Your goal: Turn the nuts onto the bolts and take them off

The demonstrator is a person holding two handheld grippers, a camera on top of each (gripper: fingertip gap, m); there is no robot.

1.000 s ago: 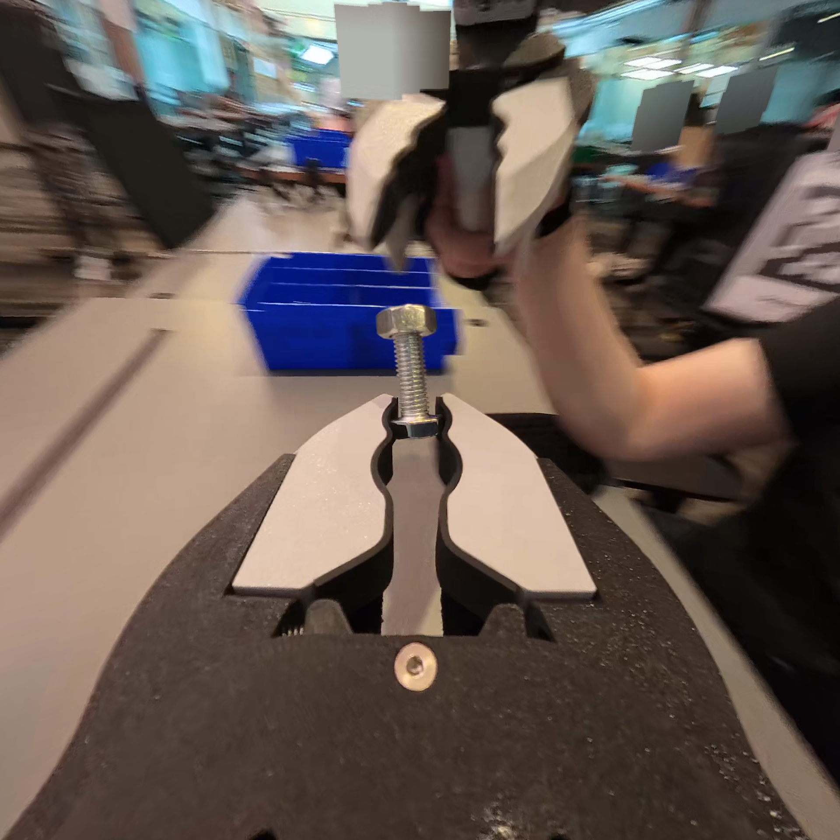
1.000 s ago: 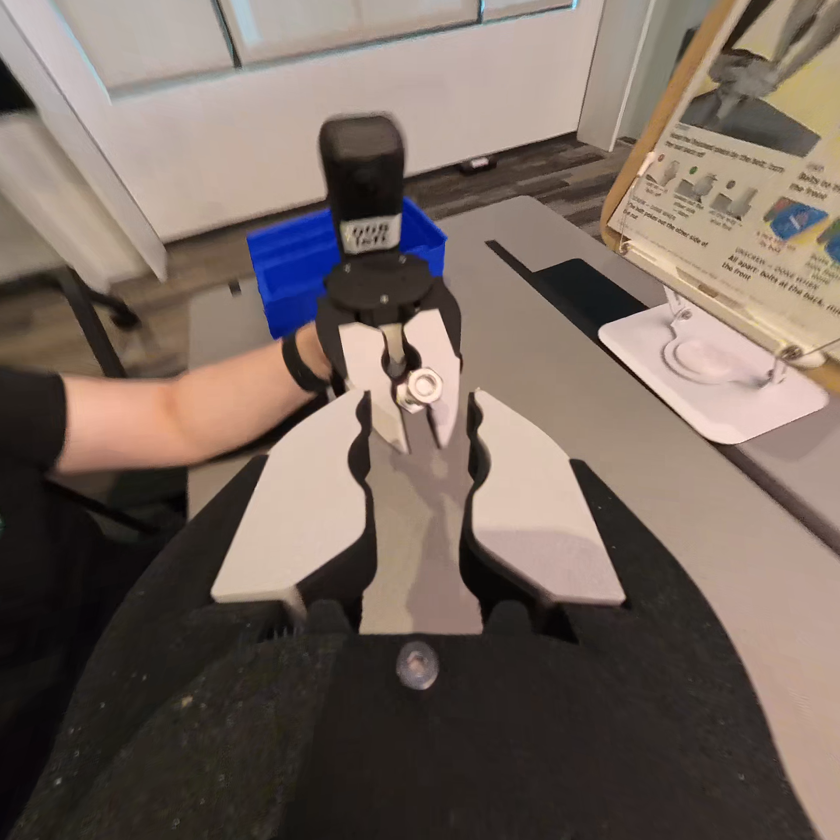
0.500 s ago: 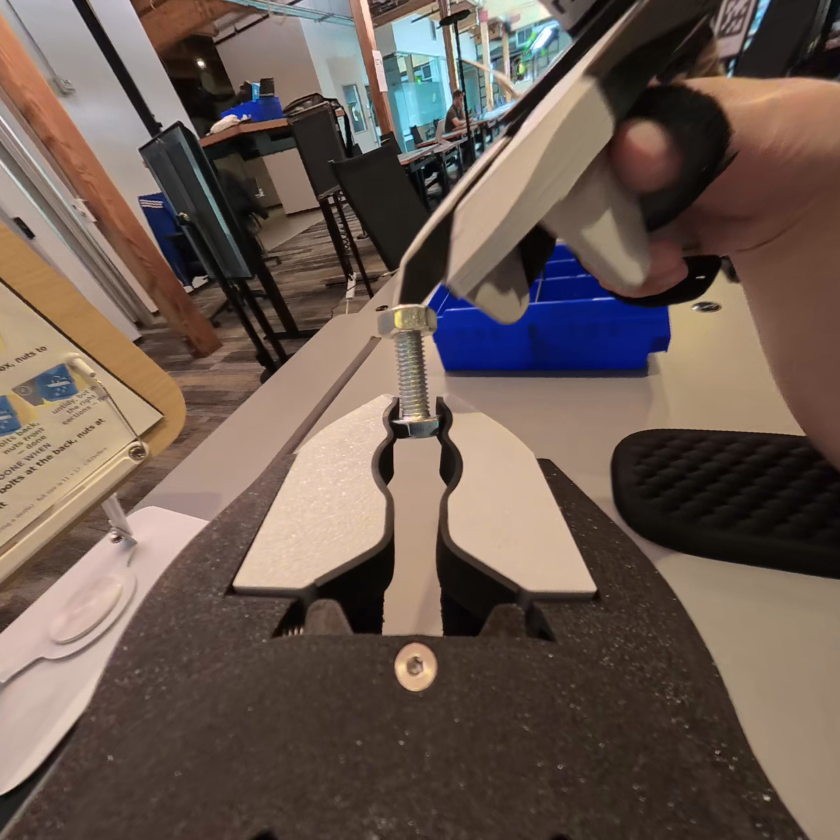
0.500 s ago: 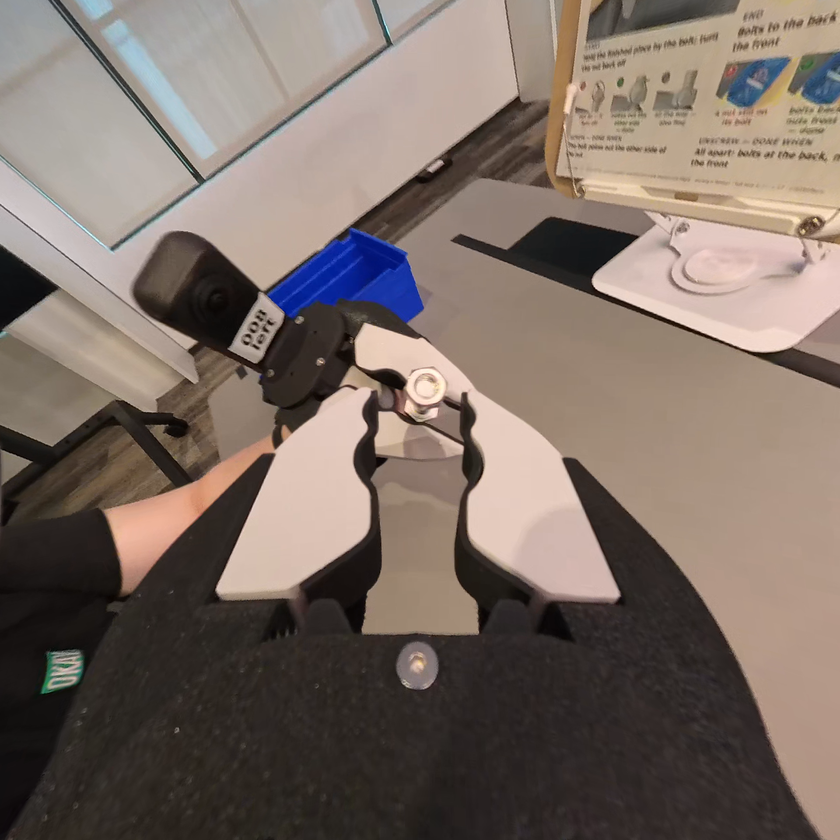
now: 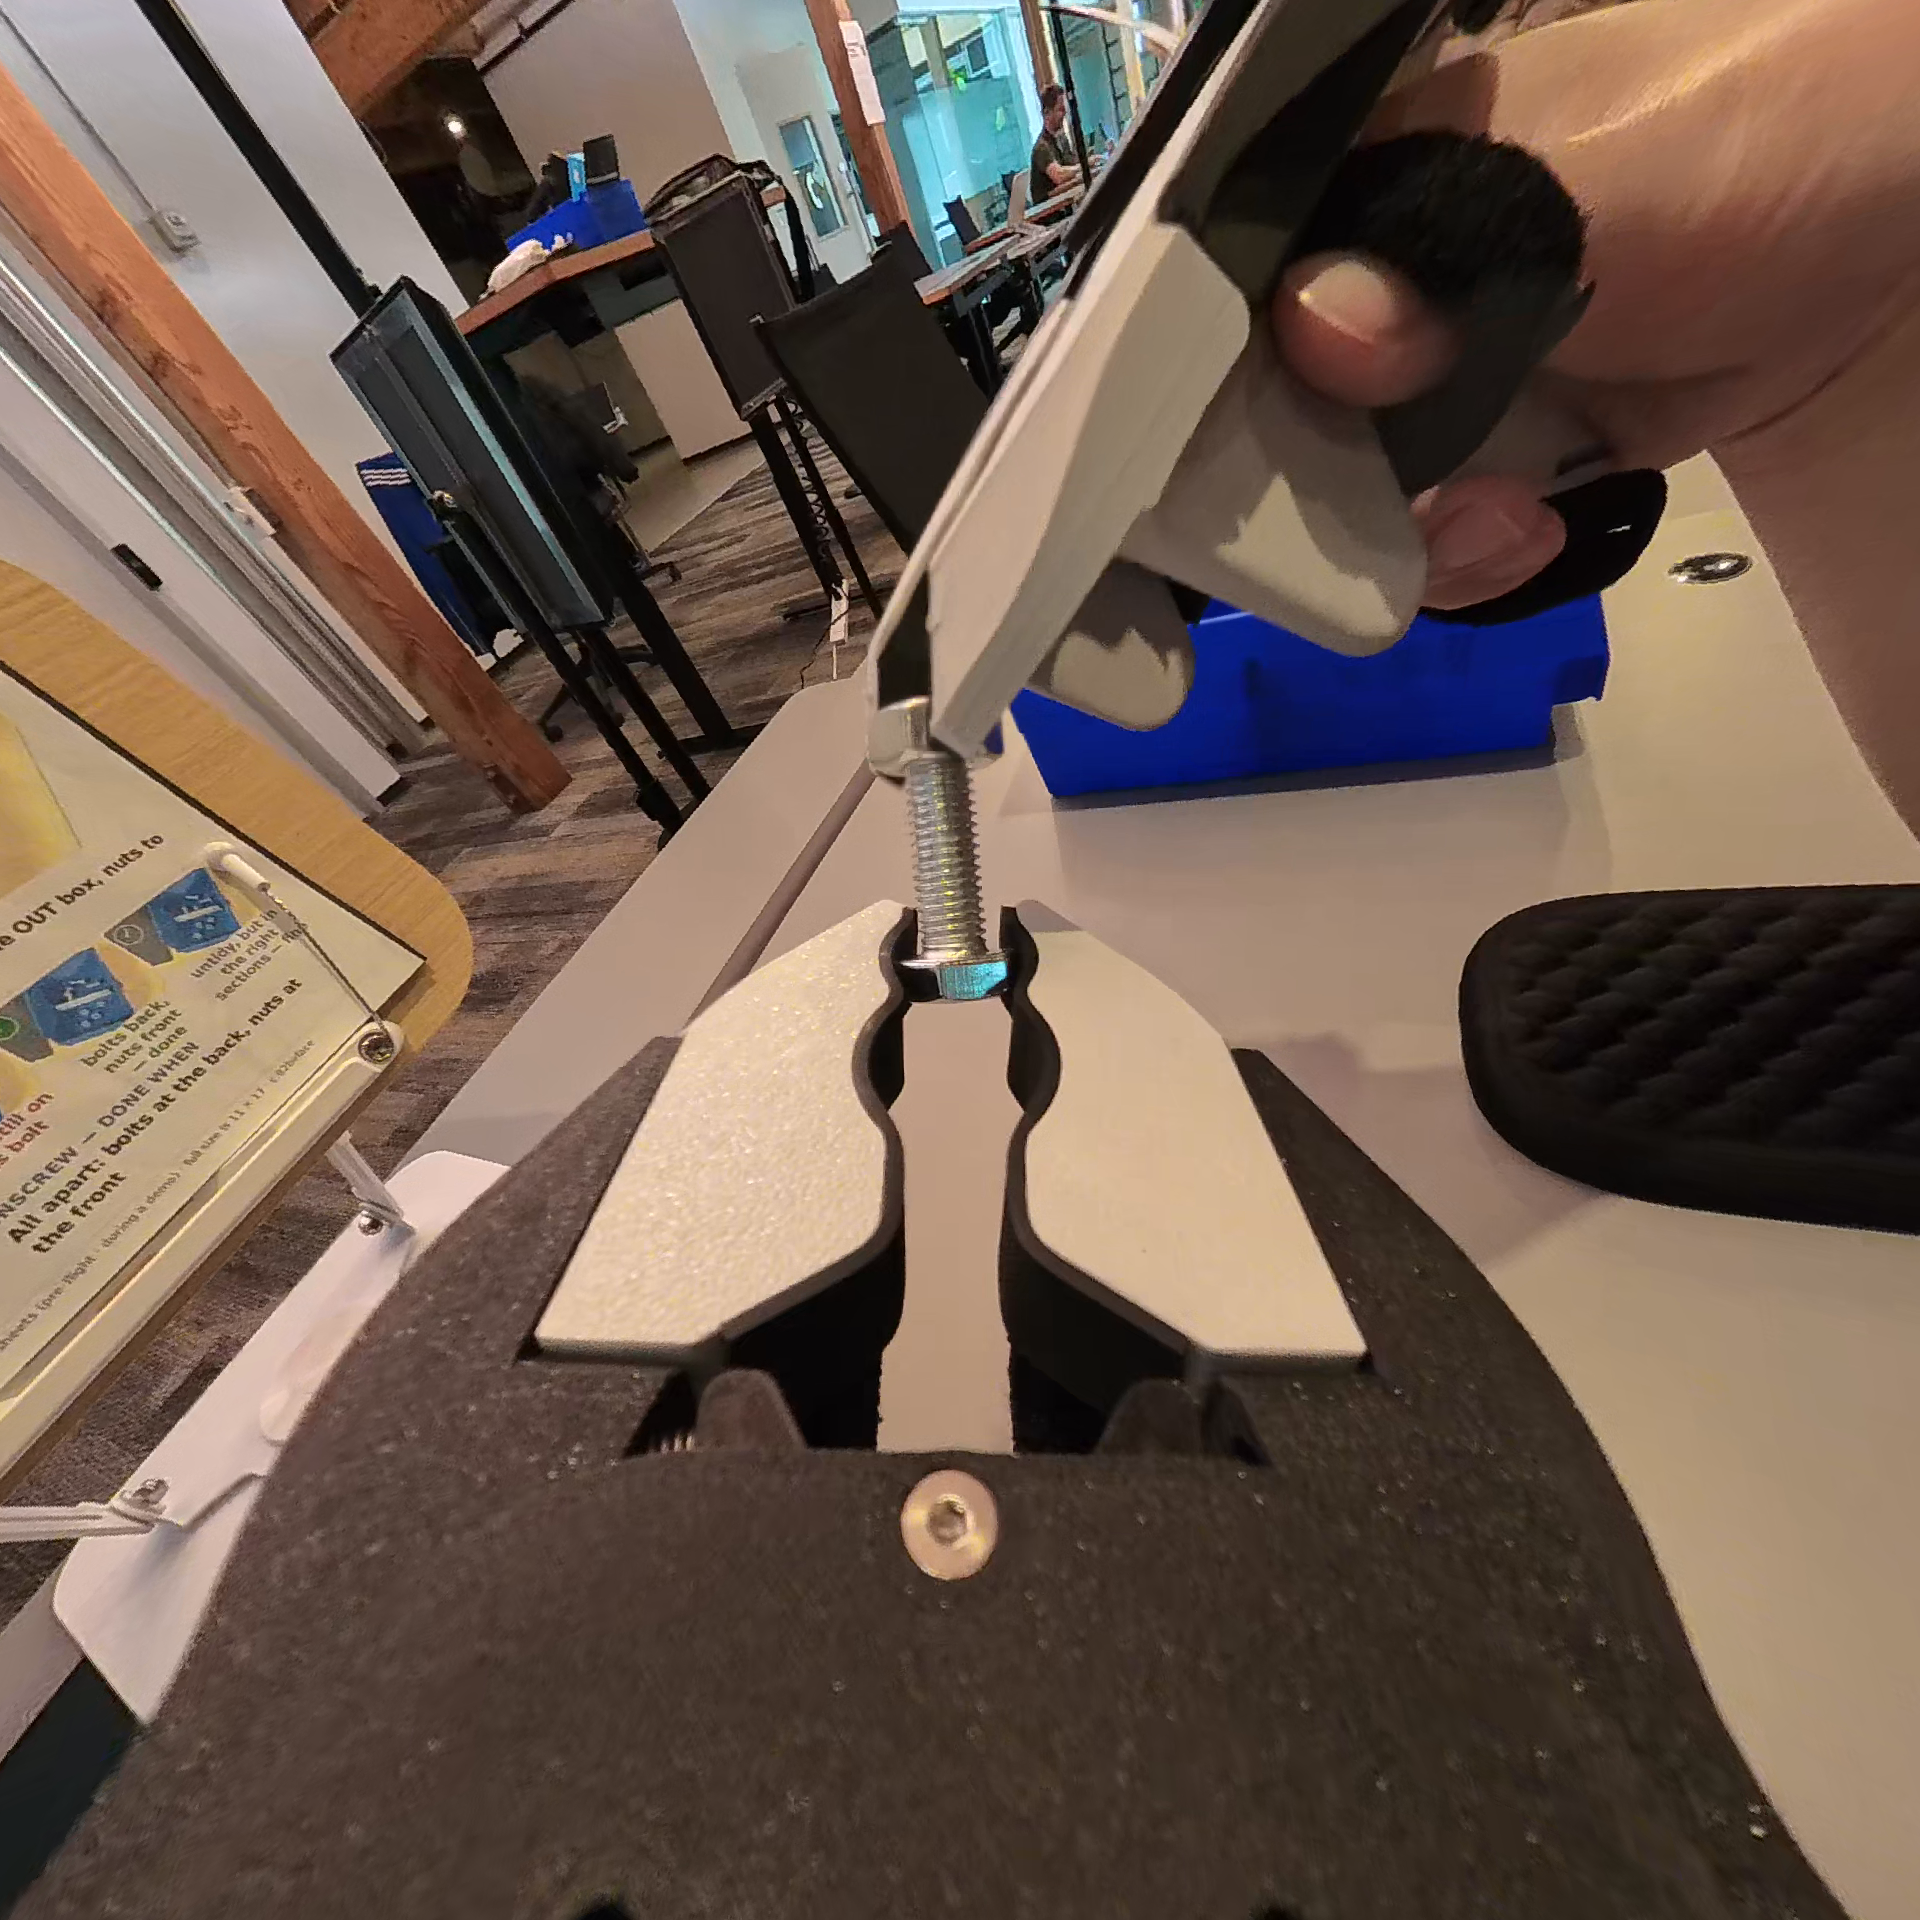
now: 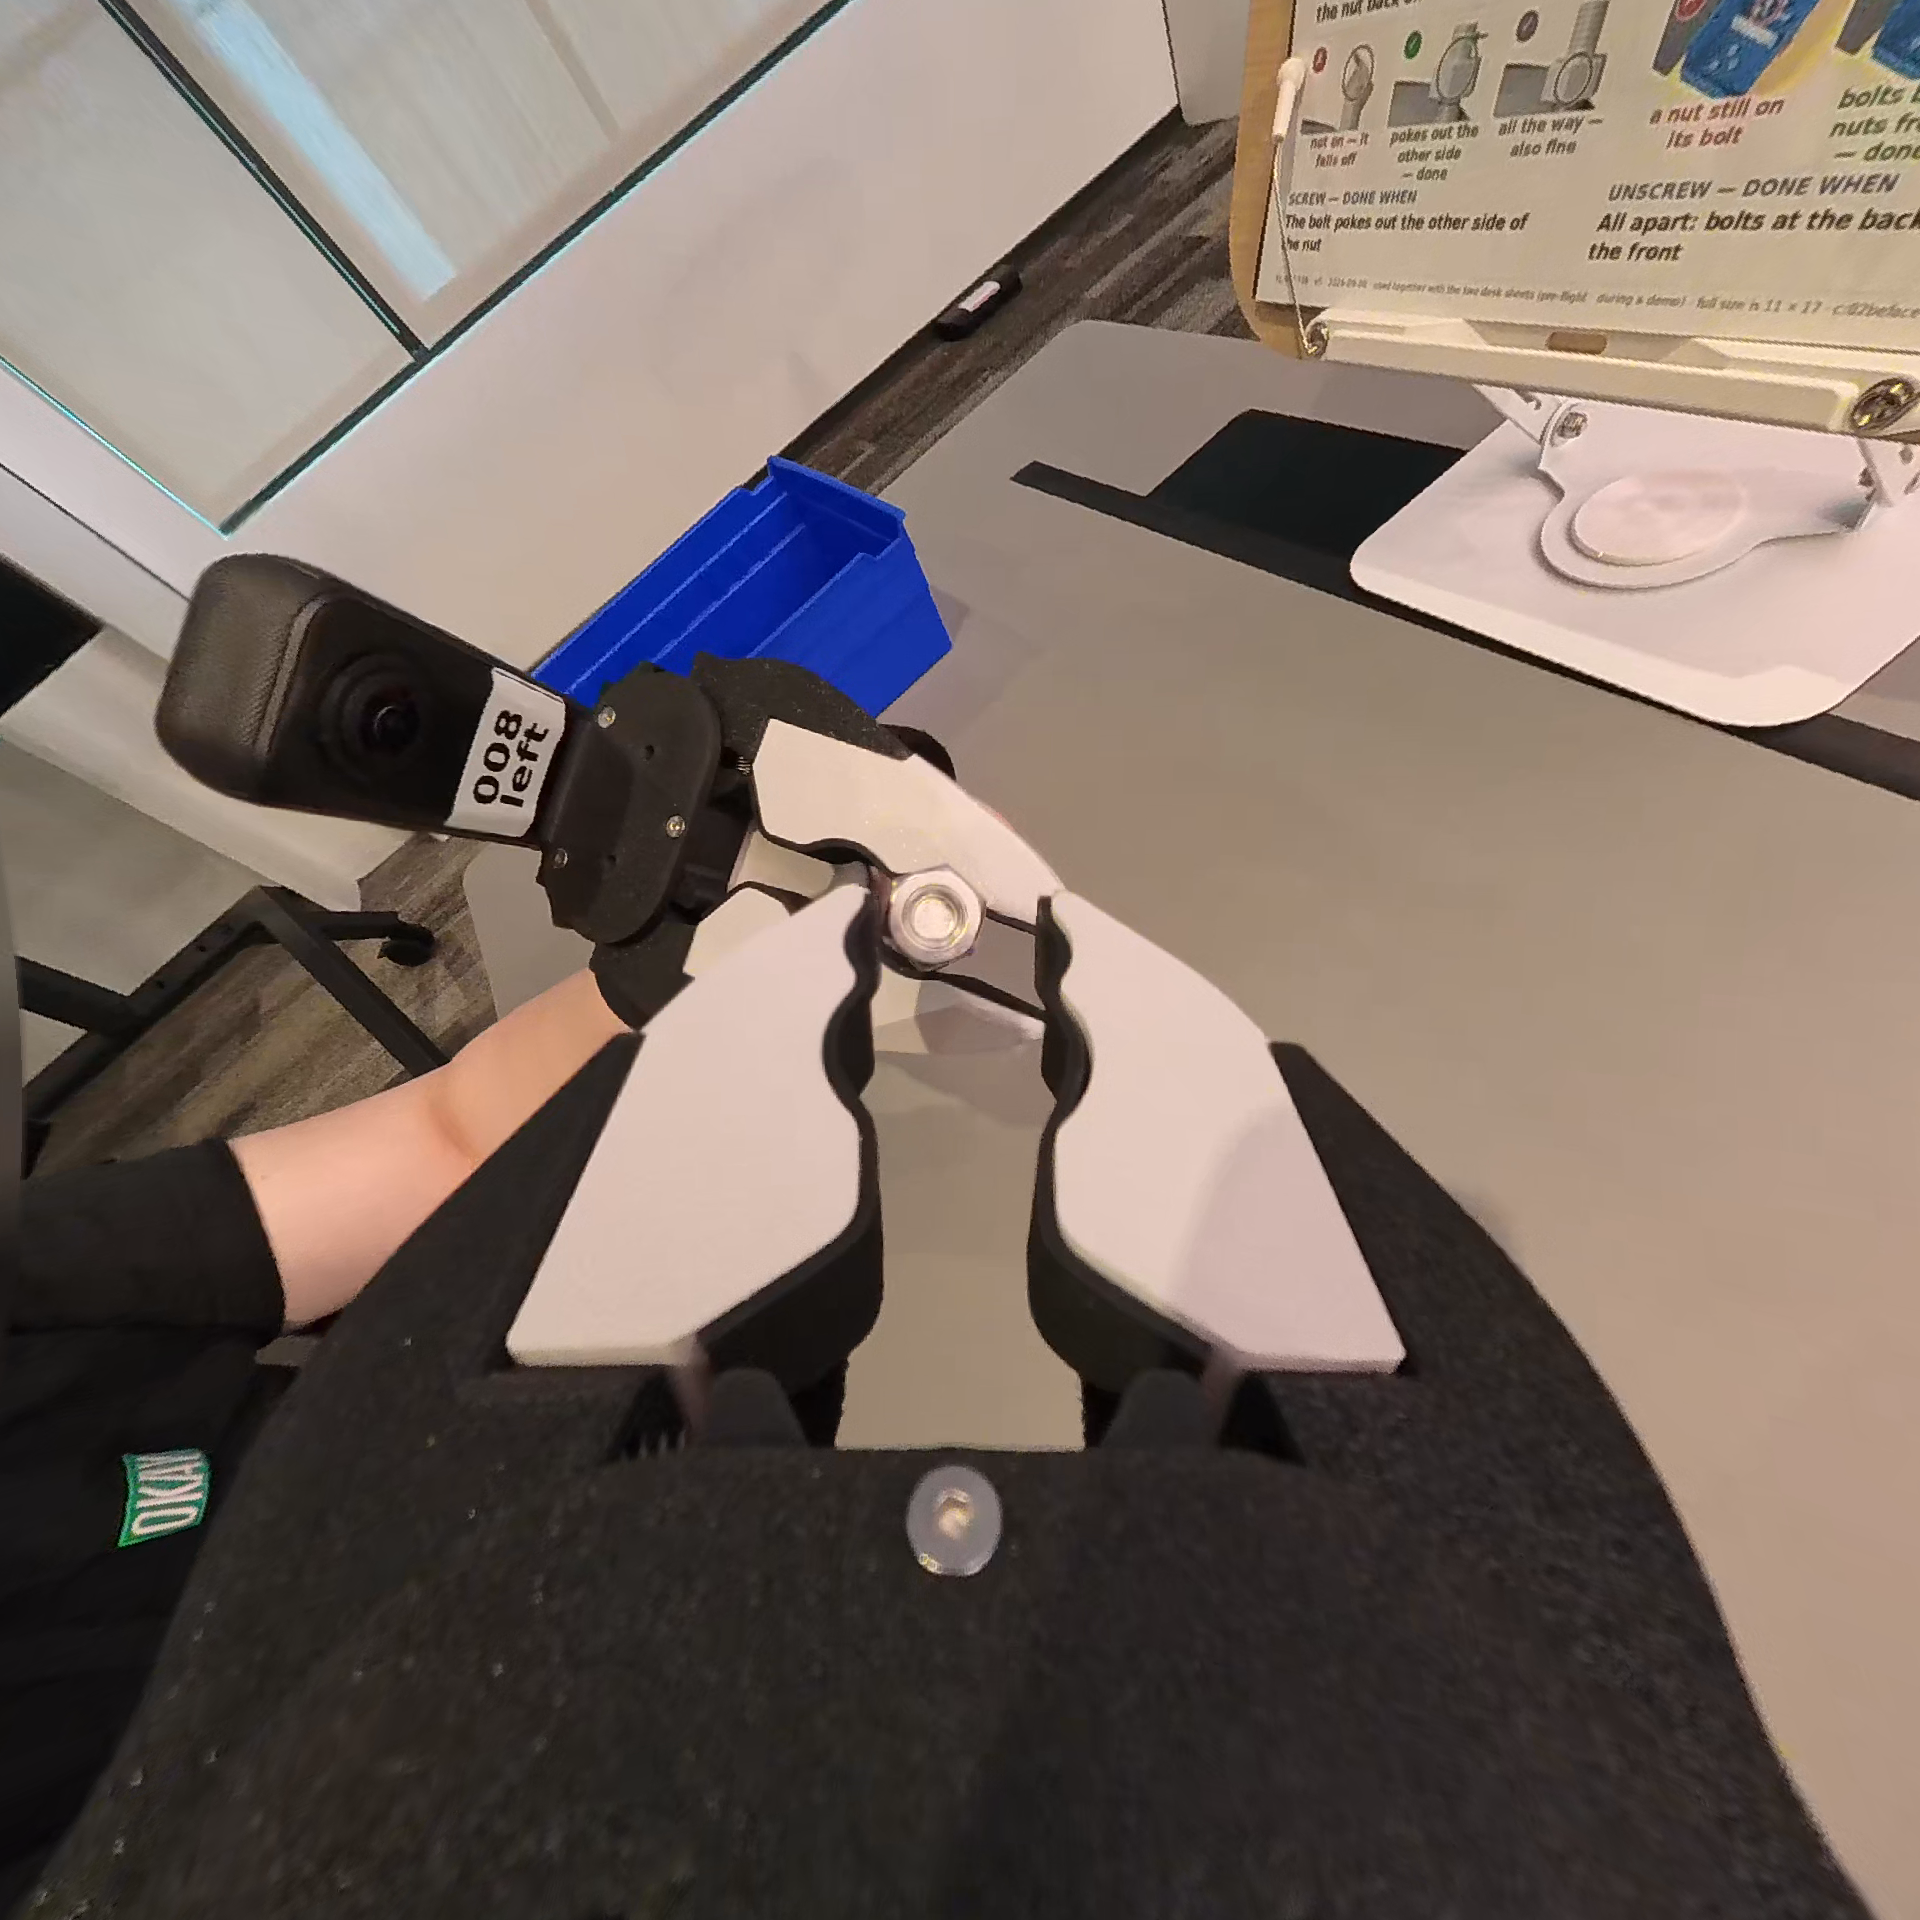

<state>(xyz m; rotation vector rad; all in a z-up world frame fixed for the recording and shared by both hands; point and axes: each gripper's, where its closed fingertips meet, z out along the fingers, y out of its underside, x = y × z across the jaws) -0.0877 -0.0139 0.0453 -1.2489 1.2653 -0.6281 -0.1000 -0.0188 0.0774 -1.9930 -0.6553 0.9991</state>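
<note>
The left claw [image 5: 956, 935] grips the bolt [image 5: 943, 862] at its lower hex end; shank upright. The right claw [image 6: 951, 914], parted, straddles the upper hex end [image 6: 932, 918].

An open-plan office/lab workspace is indicated. A grey work table [image 5: 1299, 935] is seen under the claw, w/ a blue parts bin [image 5: 1351, 707] set ahead of it and a black textured mat [image 5: 1704, 1049] to its right. An instruction board on a white stand [image 5: 156, 1039] is propped to the left. Beyond the table edge, rows of desks w/ black chairs [image 5: 873, 353], a dark monitor on a stand [image 5: 468, 457], timber posts [image 5: 249, 436], carpet-tile floor and glass partitions are visible; a seated person [image 5: 1055, 135] is made out far back.
</note>
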